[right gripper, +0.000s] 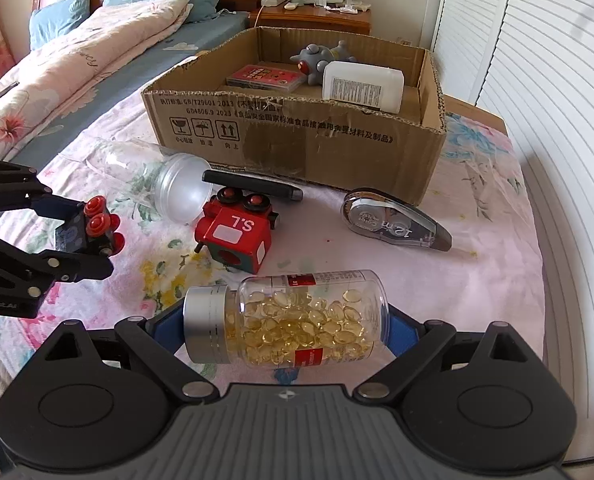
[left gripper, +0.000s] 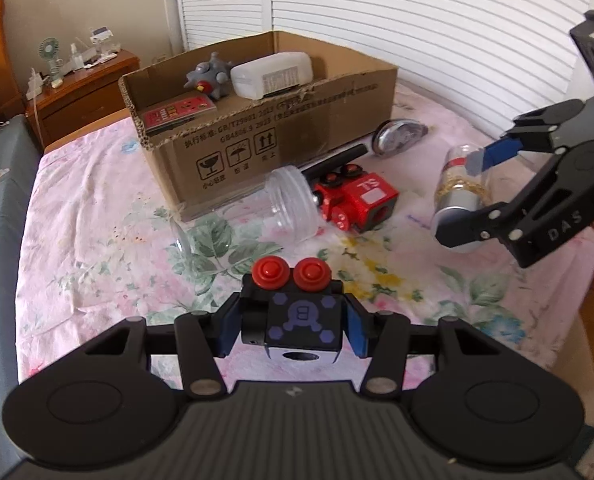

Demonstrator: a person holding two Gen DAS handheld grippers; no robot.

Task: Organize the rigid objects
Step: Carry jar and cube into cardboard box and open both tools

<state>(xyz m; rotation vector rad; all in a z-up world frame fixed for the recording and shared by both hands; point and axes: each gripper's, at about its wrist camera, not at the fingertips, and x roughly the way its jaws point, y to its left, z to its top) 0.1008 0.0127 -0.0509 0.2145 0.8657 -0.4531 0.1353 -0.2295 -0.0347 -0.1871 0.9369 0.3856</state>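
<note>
While gripped end to end across the wide-spread jaws of the right gripper (right gripper: pixel 287 322), lies crosswise and clear of the bed (right gripper: pixel 497 280): a clear capsule bottle (right gripper: pixel 297 316), silver cap against the left pad, rounded base against the right. Looks hard, smooth and slippery, moderately weighted by loose yellow softgels that would shift if tipped; likely safer held around the straight middle than by its curved ends, where slipping out seems possible.

Pinched in the narrowly closed jaws of the left gripper (left gripper: pixel 291 328), raised off the bed: a small black toy block (left gripper: pixel 297 320), flat sides against the blue pads, two red knobs pointing ahead of the fingertips. Appears light, stiff and easy to hold square.

Ahead of both pairs of jaws, at the far side of the bed: an open cardboard box (right gripper: pixel 297 136), already holding a white bottle, a grey figure and a red card. Between box and jaws, loose on the floral sheet: a red toy block (right gripper: pixel 237 240), an empty clear jar (right gripper: pixel 157 176) on its side, a black bar and a correction-tape dispenser (right gripper: pixel 393 224).
</note>
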